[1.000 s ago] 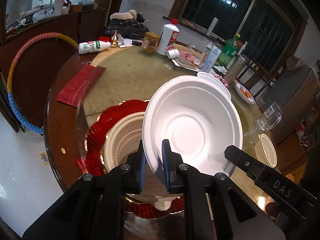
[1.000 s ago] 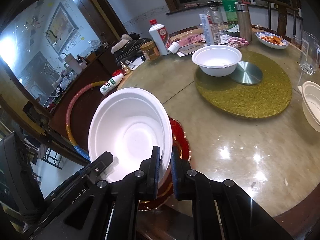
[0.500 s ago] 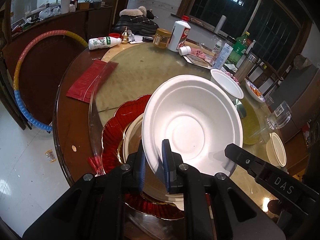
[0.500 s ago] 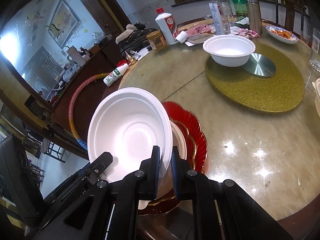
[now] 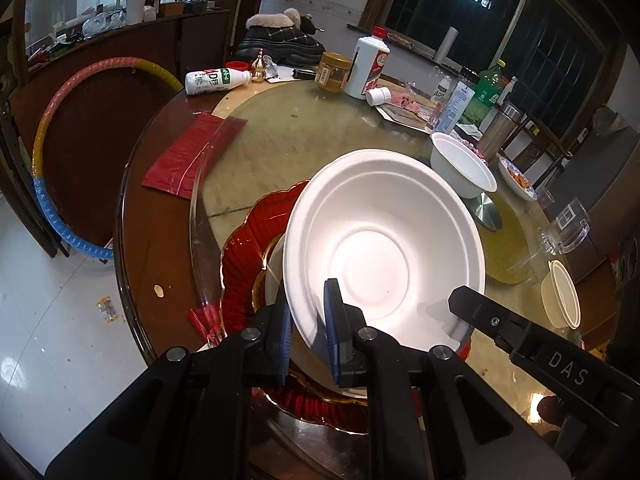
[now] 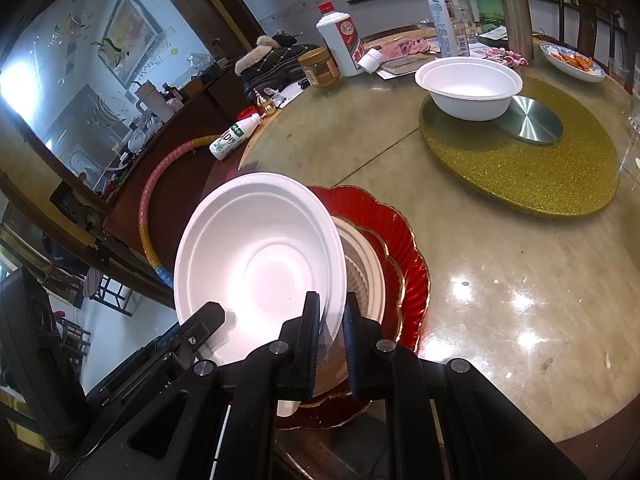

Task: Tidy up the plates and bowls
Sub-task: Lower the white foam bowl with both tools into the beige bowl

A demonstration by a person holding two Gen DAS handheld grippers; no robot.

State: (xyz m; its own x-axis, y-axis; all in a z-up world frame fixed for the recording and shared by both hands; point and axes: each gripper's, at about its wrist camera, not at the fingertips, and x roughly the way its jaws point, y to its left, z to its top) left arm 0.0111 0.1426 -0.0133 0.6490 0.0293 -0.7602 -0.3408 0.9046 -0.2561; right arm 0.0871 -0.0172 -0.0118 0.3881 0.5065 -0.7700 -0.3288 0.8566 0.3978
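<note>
Gripping smooth white bowl (image 5: 384, 248) rim, both tools; ribbed cup, prob., under.

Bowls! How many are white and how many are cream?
White bowls: 2 (the held bowl, the bowl on the gold mat)
Cream bowls: 2 (the ribbed bowl on the red plate, the far-right bowl)
Total: 4
</note>
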